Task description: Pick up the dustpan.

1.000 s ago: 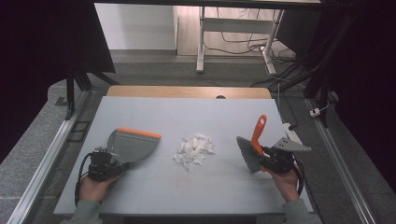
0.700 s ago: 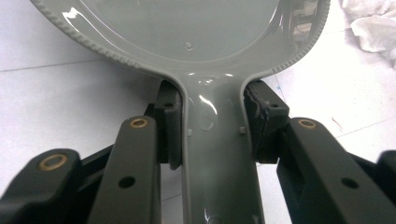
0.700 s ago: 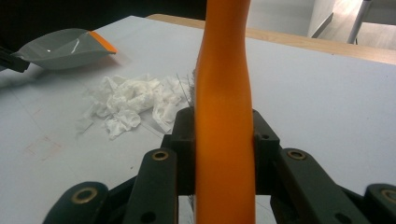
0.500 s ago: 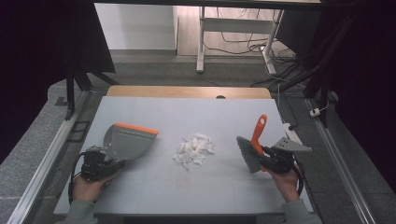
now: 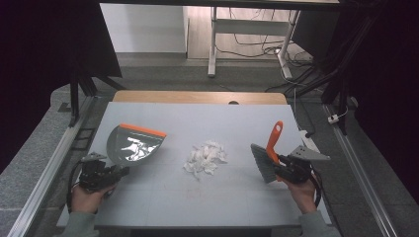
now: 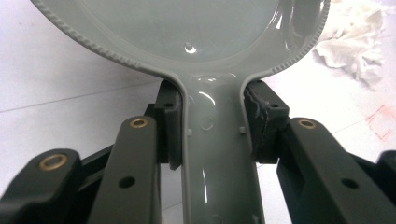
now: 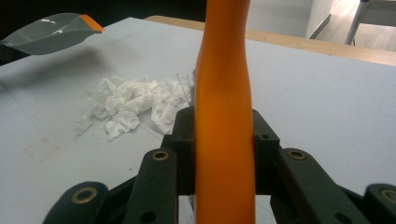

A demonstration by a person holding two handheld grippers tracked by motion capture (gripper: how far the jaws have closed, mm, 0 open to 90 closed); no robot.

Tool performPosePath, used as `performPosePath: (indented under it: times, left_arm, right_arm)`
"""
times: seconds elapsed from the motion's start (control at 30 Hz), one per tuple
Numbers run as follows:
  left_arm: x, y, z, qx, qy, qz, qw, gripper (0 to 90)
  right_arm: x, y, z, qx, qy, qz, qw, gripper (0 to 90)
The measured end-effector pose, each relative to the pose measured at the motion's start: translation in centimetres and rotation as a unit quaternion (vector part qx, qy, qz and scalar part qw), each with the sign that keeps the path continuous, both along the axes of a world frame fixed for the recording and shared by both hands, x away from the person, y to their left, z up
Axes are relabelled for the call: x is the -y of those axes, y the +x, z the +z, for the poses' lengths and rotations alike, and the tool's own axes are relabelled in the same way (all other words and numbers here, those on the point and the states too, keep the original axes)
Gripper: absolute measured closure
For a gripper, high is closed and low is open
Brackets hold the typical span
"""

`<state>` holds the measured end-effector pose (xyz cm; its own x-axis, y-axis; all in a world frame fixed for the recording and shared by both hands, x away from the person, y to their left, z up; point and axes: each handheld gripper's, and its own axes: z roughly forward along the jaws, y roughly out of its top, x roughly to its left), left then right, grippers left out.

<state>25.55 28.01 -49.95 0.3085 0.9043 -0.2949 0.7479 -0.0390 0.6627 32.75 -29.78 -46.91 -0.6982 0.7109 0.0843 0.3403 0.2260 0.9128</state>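
Two grippers over the white table (image 5: 207,197) in the high view: left gripper (image 5: 121,171) clamped on the grey dustpan (image 5: 133,145), orange lip aimed at the heap of crumpled paper (image 5: 205,158) mid-table; right gripper (image 5: 280,165) clamped on the orange-handled brush (image 5: 267,158), bristles just right of the heap. Left gripper view: both pads tight against the dustpan's handle (image 6: 217,154), paper (image 6: 359,44) at upper right. Right gripper view: jaws pressed on the brush handle (image 7: 224,116), paper (image 7: 128,107) beyond, dustpan (image 7: 49,32) raised far left.

The grey plastic dustpan with an orange lip (image 5: 132,146) has slid toward nine o'clock and lifted slightly off the bench (image 5: 217,118). The left gripper (image 5: 120,171) carrying it drew back toward eight o'clock, widening the gap to the crumpled white paper scraps (image 5: 205,158).
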Motion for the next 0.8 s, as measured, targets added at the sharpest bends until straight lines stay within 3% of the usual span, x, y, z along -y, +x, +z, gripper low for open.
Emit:
performPosePath:
  times: [0.4,0.8]
  left_arm:
    - [-0.4,-0.6,0.8,0.032,-0.009,-0.026,0.9991,61.3]
    - [0.1,-0.9,1.3,0.043,-0.009,-0.060,0.9972,61.3]
  right_arm:
    - [0.0,0.0,0.0,0.000,0.003,-0.001,1.0000,69.9]
    - [0.1,0.0,0.0,0.001,0.003,-0.001,1.0000,69.9]
